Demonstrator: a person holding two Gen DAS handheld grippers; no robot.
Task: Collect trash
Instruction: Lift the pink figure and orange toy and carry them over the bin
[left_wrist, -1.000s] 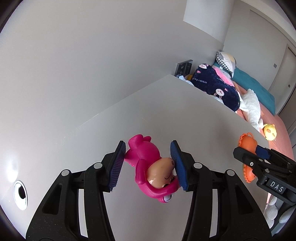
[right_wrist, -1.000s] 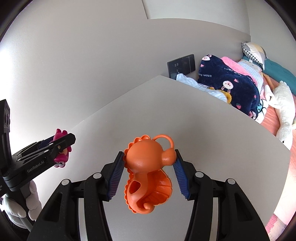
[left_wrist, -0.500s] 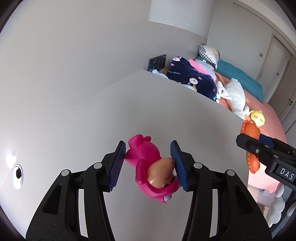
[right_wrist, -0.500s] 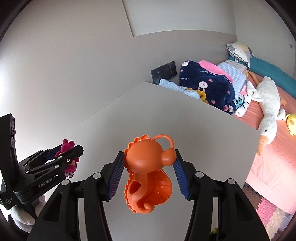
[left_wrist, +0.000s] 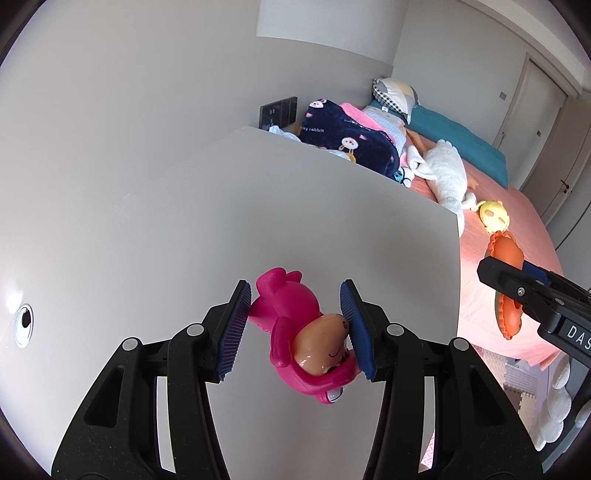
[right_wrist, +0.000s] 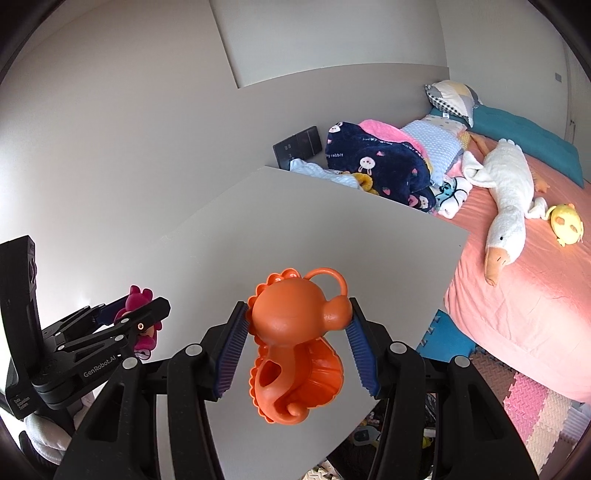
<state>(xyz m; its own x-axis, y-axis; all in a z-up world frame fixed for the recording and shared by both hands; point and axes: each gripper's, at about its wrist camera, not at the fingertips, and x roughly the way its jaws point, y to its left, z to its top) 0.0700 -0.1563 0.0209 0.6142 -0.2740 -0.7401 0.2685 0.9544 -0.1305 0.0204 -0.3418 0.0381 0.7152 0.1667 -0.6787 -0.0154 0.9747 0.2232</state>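
Left gripper (left_wrist: 295, 325) clamps pink toy (left_wrist: 306, 332) above grey tabletop (left_wrist: 258, 206). Right gripper (right_wrist: 299, 343) clamps orange toy (right_wrist: 295, 343). Lettering: "GenRobot.AI" on left gripper body, "DAS" on right, "rabbit" on navy blanket (right_wrist: 373, 162). Only right view shows goose plush's (right_wrist: 506, 206) orange beak, foam floor mats (right_wrist: 528, 398).

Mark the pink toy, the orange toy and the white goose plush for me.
pink toy (left_wrist: 291, 314), left wrist view, on its pink body.
orange toy (right_wrist: 291, 314), right wrist view, on its rounded head.
white goose plush (right_wrist: 508, 184), right wrist view, on its body.
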